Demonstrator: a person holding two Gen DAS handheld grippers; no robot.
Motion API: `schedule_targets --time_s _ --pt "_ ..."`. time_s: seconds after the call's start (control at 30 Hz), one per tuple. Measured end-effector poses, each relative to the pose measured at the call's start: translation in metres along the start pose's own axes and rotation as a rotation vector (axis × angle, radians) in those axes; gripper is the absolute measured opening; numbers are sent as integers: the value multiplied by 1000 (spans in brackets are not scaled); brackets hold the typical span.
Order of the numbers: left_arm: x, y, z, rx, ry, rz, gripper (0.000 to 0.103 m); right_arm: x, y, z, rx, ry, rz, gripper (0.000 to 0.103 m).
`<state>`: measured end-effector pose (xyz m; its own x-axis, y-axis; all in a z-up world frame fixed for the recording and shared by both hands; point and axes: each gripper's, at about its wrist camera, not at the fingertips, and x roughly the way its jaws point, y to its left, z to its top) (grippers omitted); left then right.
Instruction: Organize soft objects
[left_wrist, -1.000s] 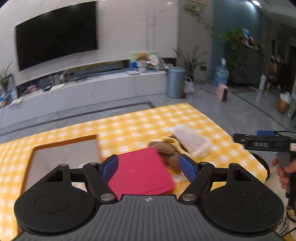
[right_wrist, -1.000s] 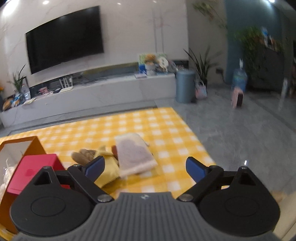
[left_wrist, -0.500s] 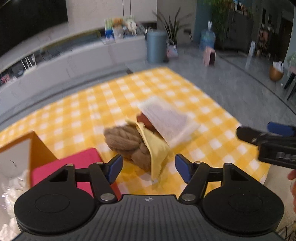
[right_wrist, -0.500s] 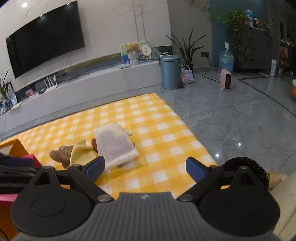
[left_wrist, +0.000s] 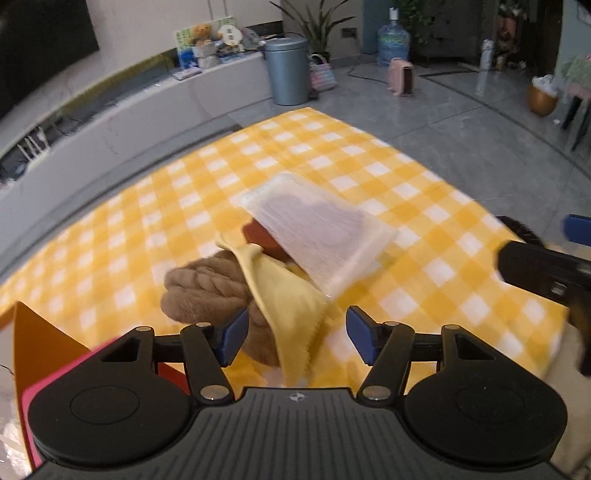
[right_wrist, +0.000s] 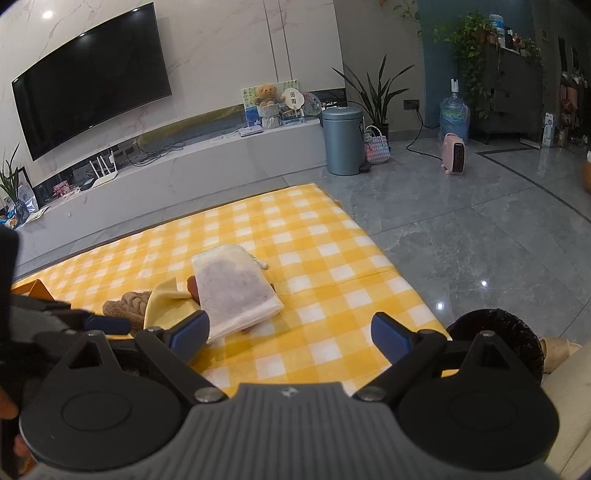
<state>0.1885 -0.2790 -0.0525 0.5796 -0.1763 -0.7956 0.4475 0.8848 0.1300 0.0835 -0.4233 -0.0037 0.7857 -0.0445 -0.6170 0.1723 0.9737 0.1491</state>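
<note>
A pile of soft things lies on the yellow checked tablecloth (left_wrist: 424, 206): a brown braided plush (left_wrist: 207, 291), a yellow cloth (left_wrist: 291, 299), a reddish-brown item (left_wrist: 260, 232) mostly hidden, and a white mesh pouch (left_wrist: 317, 229) on top. My left gripper (left_wrist: 295, 341) is open, its fingers astride the near end of the yellow cloth and plush. My right gripper (right_wrist: 291, 334) is open and empty, just in front of the pouch (right_wrist: 232, 284), with the plush (right_wrist: 125, 306) and yellow cloth (right_wrist: 162, 299) to its left.
An orange box (left_wrist: 40, 339) with a red lid (left_wrist: 33, 395) stands at the left edge of the table. The right gripper's body (left_wrist: 546, 273) juts in at the right of the left wrist view. A dark round object (right_wrist: 498, 332) sits beyond the table's right corner.
My left gripper has swung right from the red lid and box and come close over the pile. My right gripper has shifted slightly; both stay open.
</note>
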Motion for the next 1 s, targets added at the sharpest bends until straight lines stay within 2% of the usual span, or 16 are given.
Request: schedule_targets --time_s 0.03,0.1,0.17,0.2,0.23,0.27,0.37,0.47,0.57,0.67,0.87,1.0 --pt "3 0 1 3 7 -3 59 0 0 0 -1 1 -3 93" --pt "8 -1 2 20 21 -29 53 1 0 0 -1 3 -4 93" --pt "14 -4 1 37 41 -17 35 2 0 0 2 8 -3 93" --pt "16 -5 -1 44 48 8 14 2 0 0 3 10 -4 93" --pt "18 -6 -2 46 51 38 5 3 1 0 1 11 -5 93" --pt "20 -6 -2 47 56 53 1 3 1 0 -1 12 -5 93" --pt "15 -1 -4 60 53 32 0 5 3 0 -9 14 -2 93" --pt "-7 8 -7 51 2 18 0 6 3 0 -11 17 8 93" --pt "-33 19 -10 -5 -39 -35 0 8 3 0 -6 24 10 93" --pt "-59 24 -15 -7 -73 -87 0 9 7 -1 -18 28 16 93" --pt "-81 26 -12 -4 -73 -139 0 9 12 -3 -32 35 30 93" --pt "-90 23 -14 2 -76 -147 0 10 15 -5 -44 42 37 92"
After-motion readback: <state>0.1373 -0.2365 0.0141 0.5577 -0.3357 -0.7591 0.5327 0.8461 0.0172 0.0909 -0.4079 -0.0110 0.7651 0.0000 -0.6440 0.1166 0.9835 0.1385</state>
